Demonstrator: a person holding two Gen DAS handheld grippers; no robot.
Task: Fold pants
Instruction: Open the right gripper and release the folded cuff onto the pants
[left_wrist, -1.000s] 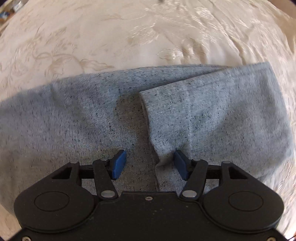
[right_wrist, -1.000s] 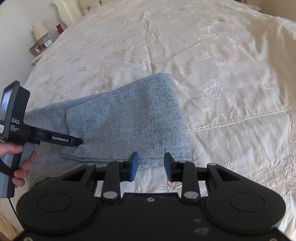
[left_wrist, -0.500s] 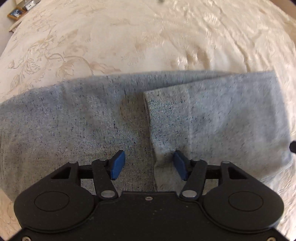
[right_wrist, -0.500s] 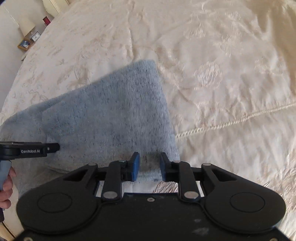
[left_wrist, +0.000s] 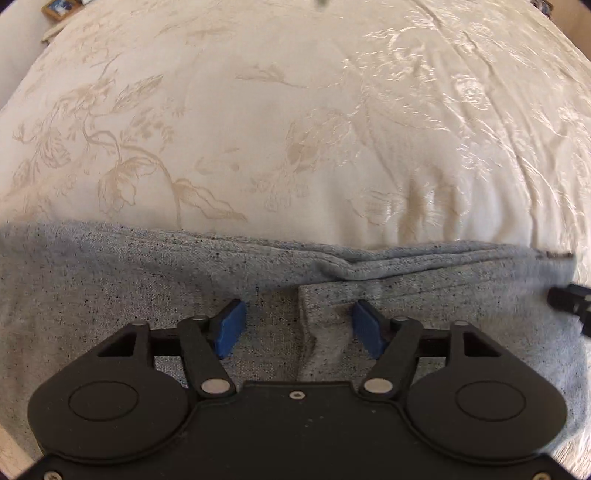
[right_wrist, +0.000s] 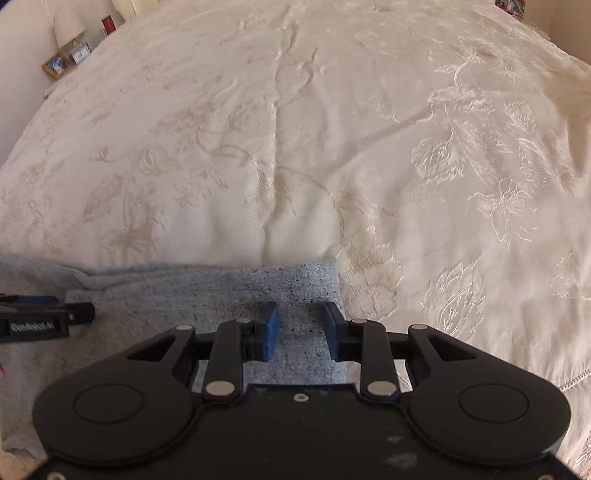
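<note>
Hovering over grey pants (left_wrist: 110, 295) on the bed (left_wrist: 295, 129), left hand-held gripper (left_wrist: 299, 326) just widened, released, straddling a folded hem. Right hand-held gripper (right_wrist: 301, 334), narrowing, half-open above the pants' right edge, gripping nothing.

We see our left gripper (left_wrist: 297, 326) and right gripper (right_wrist: 300, 330) alike: matte black bodies with two round raised discs, silver pivot screws on angled link arms, and blue pads (left_wrist: 229, 326) on the fingertips.
</note>
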